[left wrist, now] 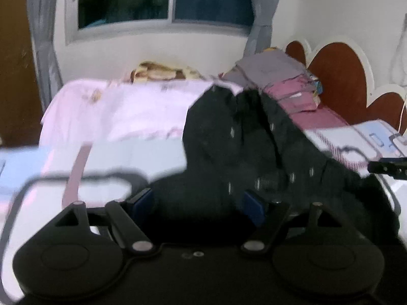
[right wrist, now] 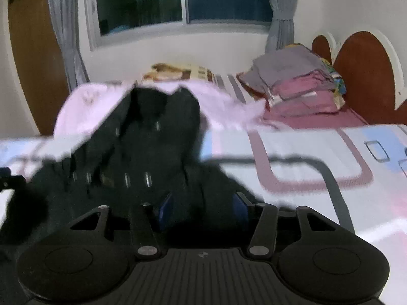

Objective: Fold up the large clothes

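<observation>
Left wrist view: left gripper (left wrist: 198,200) jaws clamped on dark dotted garment (left wrist: 236,137), lifted over patterned bed sheet (left wrist: 142,155). Right gripper (right wrist: 202,207) jaws likewise gripped same garment (right wrist: 142,139). Beyond: pink cloth (left wrist: 122,106), folded clothes stack (right wrist: 300,89), headboard (left wrist: 340,76), window (right wrist: 183,0).

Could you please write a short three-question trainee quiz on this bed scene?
1. True or false: the dark garment with pale dashes lies flat on the patterned bedsheet.
2. What stands beside the brown scalloped headboard? A) folded clothes stack B) a lamp C) a chair
3. Which fabric is between the right tool's pads?

Key: 1 false, it is bunched and raised; 2 A; 3 the dark garment.
</observation>
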{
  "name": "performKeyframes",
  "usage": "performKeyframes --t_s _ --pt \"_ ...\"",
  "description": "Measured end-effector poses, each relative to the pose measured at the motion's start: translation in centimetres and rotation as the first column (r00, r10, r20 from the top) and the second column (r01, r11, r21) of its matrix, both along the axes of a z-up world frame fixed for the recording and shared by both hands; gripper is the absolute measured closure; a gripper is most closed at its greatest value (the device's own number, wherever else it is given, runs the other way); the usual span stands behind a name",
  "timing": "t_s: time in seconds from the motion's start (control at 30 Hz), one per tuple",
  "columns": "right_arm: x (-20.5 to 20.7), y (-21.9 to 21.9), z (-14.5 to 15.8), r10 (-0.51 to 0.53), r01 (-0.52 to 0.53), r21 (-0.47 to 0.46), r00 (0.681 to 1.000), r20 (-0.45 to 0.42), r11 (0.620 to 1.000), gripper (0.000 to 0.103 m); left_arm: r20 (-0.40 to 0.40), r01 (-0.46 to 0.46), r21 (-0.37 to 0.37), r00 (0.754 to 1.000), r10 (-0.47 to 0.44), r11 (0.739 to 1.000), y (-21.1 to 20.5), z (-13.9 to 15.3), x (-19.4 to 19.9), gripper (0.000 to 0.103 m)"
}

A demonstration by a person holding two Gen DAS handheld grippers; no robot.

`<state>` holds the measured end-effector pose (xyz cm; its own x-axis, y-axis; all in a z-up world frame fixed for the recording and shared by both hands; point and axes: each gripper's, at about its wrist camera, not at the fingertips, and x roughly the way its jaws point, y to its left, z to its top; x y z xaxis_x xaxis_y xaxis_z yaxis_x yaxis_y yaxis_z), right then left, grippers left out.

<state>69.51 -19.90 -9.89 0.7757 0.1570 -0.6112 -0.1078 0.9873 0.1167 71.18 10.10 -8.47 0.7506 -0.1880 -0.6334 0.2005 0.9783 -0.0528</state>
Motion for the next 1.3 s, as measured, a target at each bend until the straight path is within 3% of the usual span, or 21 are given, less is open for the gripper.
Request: performKeyframes --t_s 0.17,0.4,0.53,0.6,0.73,0.77,0.8,0.83,0.87,0.97,1.1,1.3 --pt "6.0 -0.4 0.2 -0.011 0.012 0.078 1.000 -0.024 0.997 0.051 -0.037 0.011 -0.010 0.999 -0.011 1.000 -0.6 -0.3 5.1 0.030" --pt "14.3 -1.7 -4.3 0.020 -0.001 0.183 0.995 -0.101 0.983 0.051 -0.120 -0.026 -0.062 0.993 0.018 0.998 -0.5 -4.2 13.4 0.033" --pt "17.1 -1.9 -5.6 0.066 -0.043 0.231 0.993 -0.094 0.972 0.051 -0.186 -0.048 -0.112 0.982 0.026 0.993 0.2 -6.4 16.6 0.037" --pt "18.5 -1.2 -6.0 0.107 -0.086 0.214 0.990 -0.088 0.973 0.051 -0.193 -0.056 -0.104 0.981 0.035 0.993 0.3 -7.1 17.7 0.038" --pt "19.9 0.3 -7.5 0.171 -0.150 0.173 0.979 -0.114 0.973 0.051 -0.251 -0.089 -0.164 0.967 0.045 0.983 0.6 -8.9 19.3 0.042" --pt "20.0 0.4 -7.9 0.185 -0.164 0.176 0.977 -0.109 0.971 0.056 -0.248 -0.084 -0.167 0.968 0.041 0.982 0.6 -9.0 19.3 0.047" --pt "20.0 0.5 -8.2 0.200 -0.179 0.183 0.974 -0.106 0.967 0.069 -0.250 -0.072 -0.176 0.968 0.026 0.982 0.4 -9.0 19.6 0.067" --pt "20.0 0.5 -8.2 0.205 -0.184 0.185 0.973 -0.102 0.965 0.085 -0.257 -0.058 -0.203 0.966 0.004 0.978 0.3 -9.0 20.1 0.079" --pt "20.0 0.4 -8.2 0.205 -0.185 0.187 0.974 -0.092 0.965 0.089 -0.258 -0.054 -0.221 0.966 -0.005 0.974 0.3 -8.9 20.2 0.093" --pt "19.3 0.0 -7.0 0.206 -0.191 0.197 0.977 -0.059 0.962 0.098 -0.222 -0.027 -0.189 0.975 -0.016 0.982 -0.6 -7.9 19.8 0.099" --pt "17.1 -0.2 -3.9 0.221 -0.219 0.177 0.975 0.011 0.960 0.100 -0.112 0.005 -0.205 0.993 -0.029 0.979 -1.0 -4.7 17.1 0.100" --pt "7.6 -0.1 1.2 0.284 -0.302 0.070 0.940 0.190 0.951 0.100 0.082 0.093 -0.213 0.994 -0.077 0.973 -1.1 0.5 8.3 0.100"
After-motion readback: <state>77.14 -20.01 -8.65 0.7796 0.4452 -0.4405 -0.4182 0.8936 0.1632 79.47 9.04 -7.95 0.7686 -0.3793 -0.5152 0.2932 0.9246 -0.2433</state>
